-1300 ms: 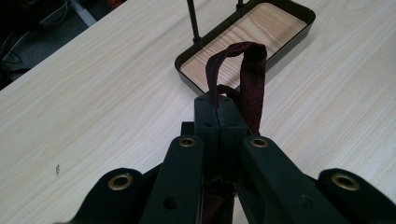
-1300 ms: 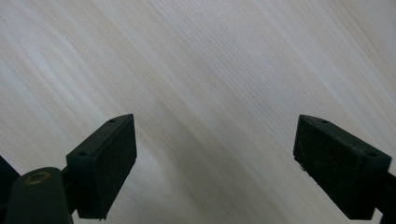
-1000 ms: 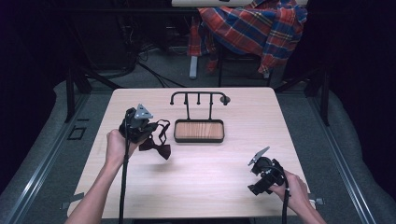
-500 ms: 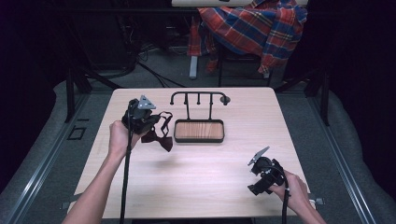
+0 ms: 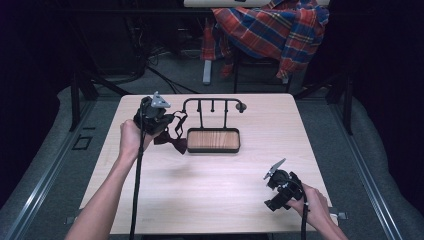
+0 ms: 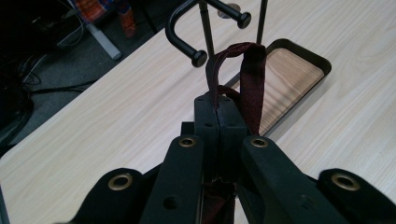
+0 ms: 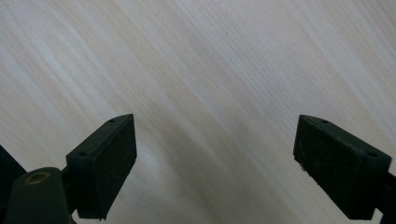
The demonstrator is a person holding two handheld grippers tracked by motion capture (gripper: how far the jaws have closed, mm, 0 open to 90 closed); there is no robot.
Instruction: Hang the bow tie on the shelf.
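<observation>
We lift a bow tie (image 5: 172, 142) by its strap (image 6: 247, 70), left gripper (image 6: 219, 122) clamped on it, near the rack (image 5: 212, 105), likely to hang it. Our right gripper (image 7: 229, 163) rests agape over the table (image 5: 225, 200), idle.

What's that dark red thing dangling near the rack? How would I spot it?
On the pale wooden table, find the black rack with the wood-lined tray. Just left of it, the left tool pinches a dark red bow tie by its strap, the only cloth on the table.
</observation>
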